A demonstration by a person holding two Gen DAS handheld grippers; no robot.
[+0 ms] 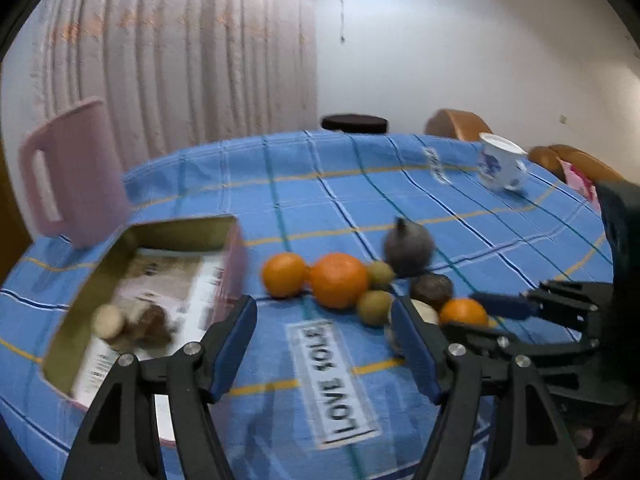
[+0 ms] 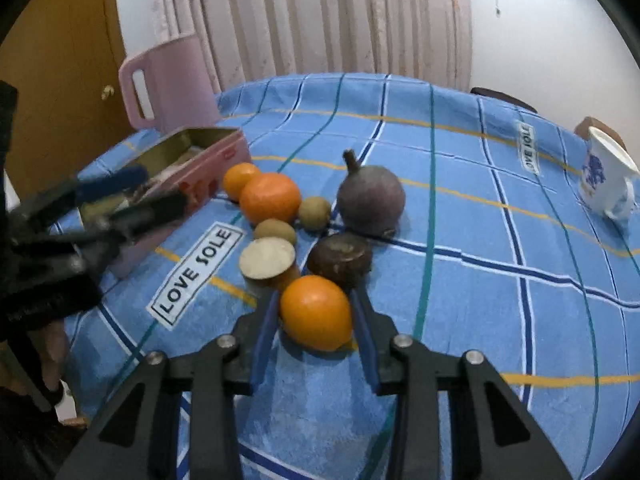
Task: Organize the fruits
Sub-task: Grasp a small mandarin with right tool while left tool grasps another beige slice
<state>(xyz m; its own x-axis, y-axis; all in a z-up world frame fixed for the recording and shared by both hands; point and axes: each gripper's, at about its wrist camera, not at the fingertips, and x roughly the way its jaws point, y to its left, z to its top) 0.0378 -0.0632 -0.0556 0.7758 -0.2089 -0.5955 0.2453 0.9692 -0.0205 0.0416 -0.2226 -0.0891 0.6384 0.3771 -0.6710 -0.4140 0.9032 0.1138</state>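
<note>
Our right gripper (image 2: 316, 312) has its jaws around the nearest orange (image 2: 316, 312), pads at its left and right flanks; whether they already press is hard to tell, though they look to touch. It lies on the blue checked surface (image 2: 480, 280), nearest of the fruit cluster. The pink tin (image 1: 234, 256) sits far left of it. Our left gripper (image 1: 324, 336) hangs wide open and empty beside that tin.

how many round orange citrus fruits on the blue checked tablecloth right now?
3. One between the right gripper fingers; a large orange mid-cluster; a smaller orange behind it, nearest the pink tin box. The box's inside is partly hidden.
</note>
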